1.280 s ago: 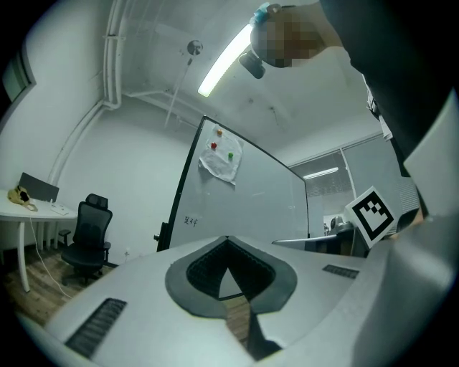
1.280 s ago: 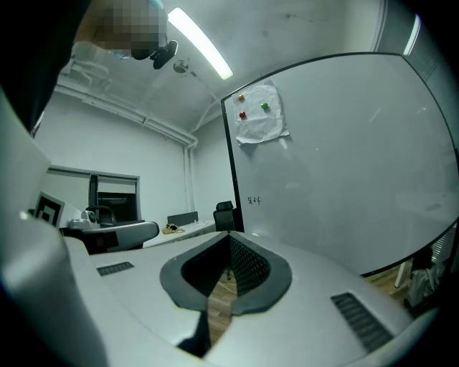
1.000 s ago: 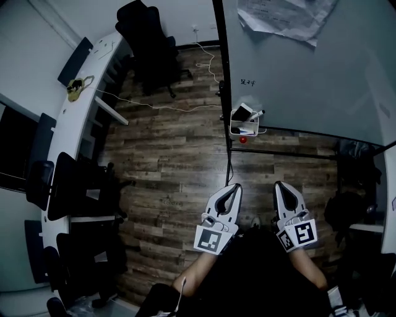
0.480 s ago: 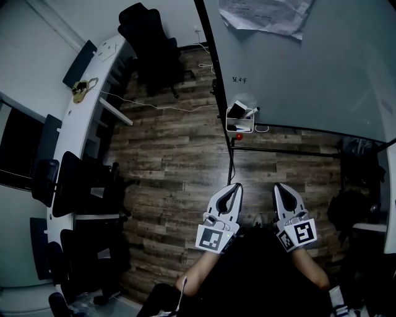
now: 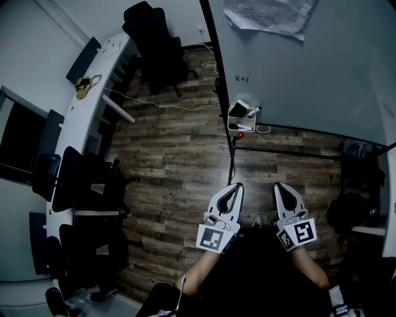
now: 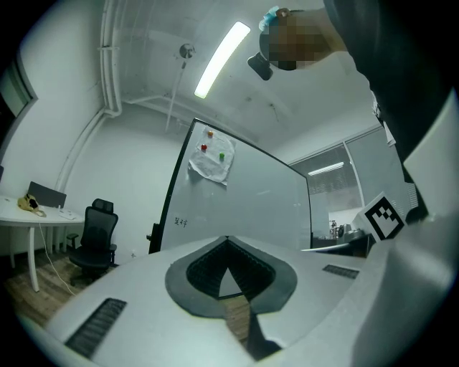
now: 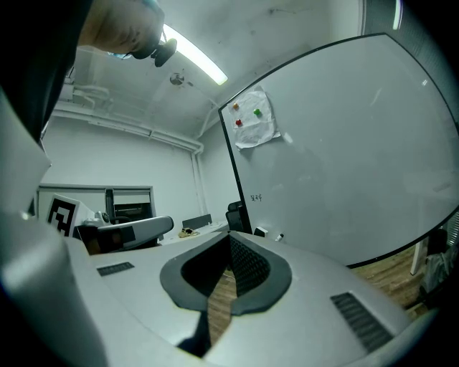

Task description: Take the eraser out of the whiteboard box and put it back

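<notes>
left gripper (image 5: 236, 186): low in the head view, held level, jaws pressed together, nothing between them; its own view shows the tips meeting.
right gripper (image 5: 279, 185): just beside the left one, jaws closed tip to tip, empty.
whiteboard (image 5: 309, 74): upper right, black frame; both grippers point toward it and are well apart from it.
box (image 5: 242, 129): white, hung at the board's lower left corner.
eraser (image 5: 240, 109): in the box, leaning, top showing above the rim; neither gripper near it.
marker (image 5: 254, 112): also in the box, tilted out over the right side.
red knob (image 5: 240, 135): just under the box; cannot tell what it is.
paper (image 5: 269, 15): crumpled sheet at the top of the board.
floor (image 5: 179, 155): dark wood planks between the grippers and the board.
cable (image 5: 154, 105): white, trailing across the floor toward the board's foot.
desk (image 5: 80, 117): long white curve on the left.
chairs (image 5: 151, 37): black, one by the far wall, more along the desk.
</notes>
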